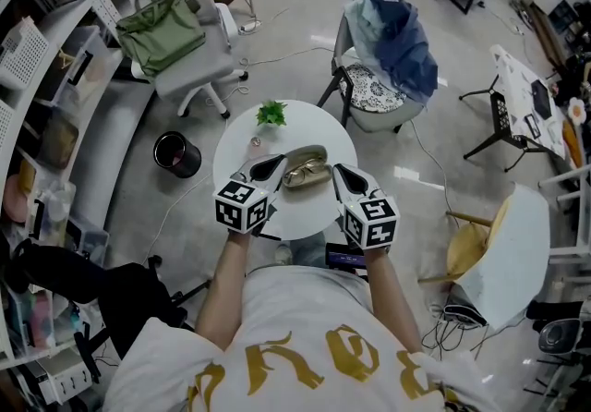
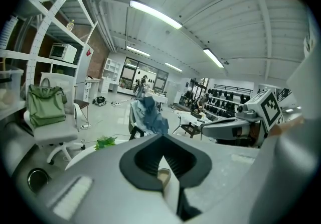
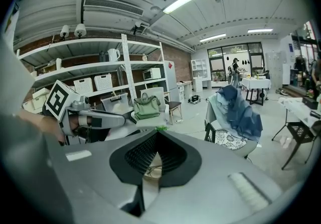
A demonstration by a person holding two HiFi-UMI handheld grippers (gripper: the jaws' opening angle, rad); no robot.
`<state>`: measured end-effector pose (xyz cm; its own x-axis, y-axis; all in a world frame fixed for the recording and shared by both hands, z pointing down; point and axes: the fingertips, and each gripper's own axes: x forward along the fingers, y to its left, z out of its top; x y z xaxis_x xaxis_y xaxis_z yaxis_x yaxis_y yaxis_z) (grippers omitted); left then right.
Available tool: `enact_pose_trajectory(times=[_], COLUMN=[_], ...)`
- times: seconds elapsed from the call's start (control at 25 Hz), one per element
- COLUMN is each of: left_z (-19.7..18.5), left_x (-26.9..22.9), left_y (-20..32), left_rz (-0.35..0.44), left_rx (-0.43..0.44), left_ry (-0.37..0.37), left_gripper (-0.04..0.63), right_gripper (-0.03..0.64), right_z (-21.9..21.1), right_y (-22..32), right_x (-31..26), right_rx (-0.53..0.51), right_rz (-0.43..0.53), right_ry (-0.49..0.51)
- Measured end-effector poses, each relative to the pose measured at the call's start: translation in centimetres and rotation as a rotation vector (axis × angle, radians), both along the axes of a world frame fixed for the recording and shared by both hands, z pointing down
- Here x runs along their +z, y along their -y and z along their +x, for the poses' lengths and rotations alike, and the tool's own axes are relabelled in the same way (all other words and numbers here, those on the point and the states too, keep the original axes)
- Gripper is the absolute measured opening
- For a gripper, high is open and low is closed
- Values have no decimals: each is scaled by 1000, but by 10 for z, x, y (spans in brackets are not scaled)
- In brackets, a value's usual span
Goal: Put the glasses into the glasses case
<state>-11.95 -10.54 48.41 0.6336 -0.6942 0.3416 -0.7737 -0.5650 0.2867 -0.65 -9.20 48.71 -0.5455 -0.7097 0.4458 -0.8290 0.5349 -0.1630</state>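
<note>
Left claw, right claw just beside glasses case rim

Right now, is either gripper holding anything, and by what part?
Nothing is held. The left gripper and right gripper both have their jaws shut on nothing. The glasses case lies on the table between them, ungripped.
</note>
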Motion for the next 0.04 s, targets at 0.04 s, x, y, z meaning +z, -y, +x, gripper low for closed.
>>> enact_pose_trajectory(times=[0.04], left_z=[0], left_x=[0], left_y=[-1], left_rz=[-1], left_rx=[0], left_ry=[0], left_gripper=[0], right_gripper=[23], right_z=[0], right_y=[0], right_x=[0], right_rx=[0], right_rz=[0], right_ry=[-1])
